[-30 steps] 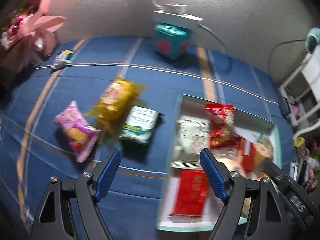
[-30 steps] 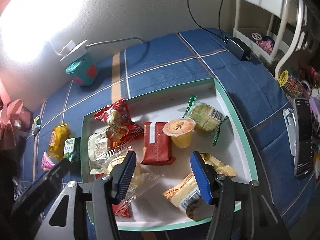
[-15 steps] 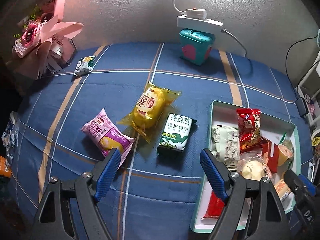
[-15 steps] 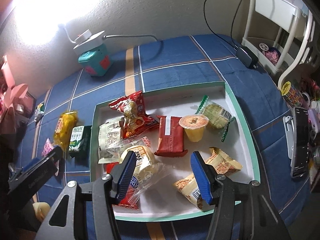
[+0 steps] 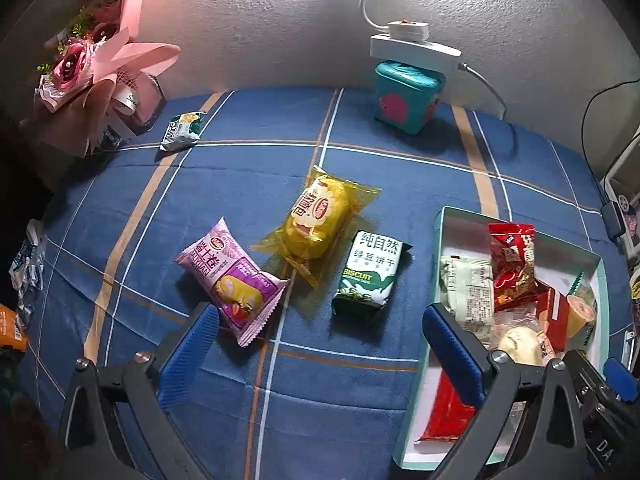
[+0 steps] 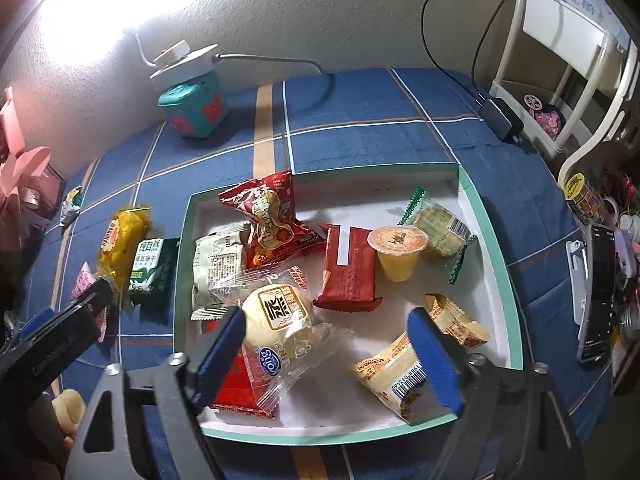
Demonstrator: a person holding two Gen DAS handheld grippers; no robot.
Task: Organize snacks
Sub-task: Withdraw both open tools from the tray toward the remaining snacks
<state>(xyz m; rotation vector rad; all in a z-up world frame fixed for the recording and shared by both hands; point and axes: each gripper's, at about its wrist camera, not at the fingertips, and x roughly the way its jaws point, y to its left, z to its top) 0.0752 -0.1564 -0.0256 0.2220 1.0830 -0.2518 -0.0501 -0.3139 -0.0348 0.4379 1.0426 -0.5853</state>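
Observation:
A white tray with a green rim (image 6: 496, 248) holds several snacks, among them a red peanut bag (image 6: 268, 220), a red bar (image 6: 350, 266), a jelly cup (image 6: 398, 252) and a round bun (image 6: 280, 316). On the blue cloth left of the tray (image 5: 438, 240) lie a green biscuit pack (image 5: 370, 272), a yellow pack (image 5: 316, 220) and a pink pack (image 5: 230, 280). A small green pack (image 5: 182, 130) lies far back left. My left gripper (image 5: 316, 346) is open and empty above the cloth, just short of the three packs. My right gripper (image 6: 326, 350) is open and empty over the tray's near side.
A teal box (image 5: 406, 96) with a white power strip (image 5: 412, 46) on it stands at the wall. A pink bouquet (image 5: 92, 76) is at the back left. A charger (image 6: 500, 118), a white rack (image 6: 568, 60) and a phone (image 6: 598, 292) are to the right.
My left gripper has swung left and pulled back, so the three loose packs now sit centred ahead. My right gripper has drawn back from the tray. Both stay open.

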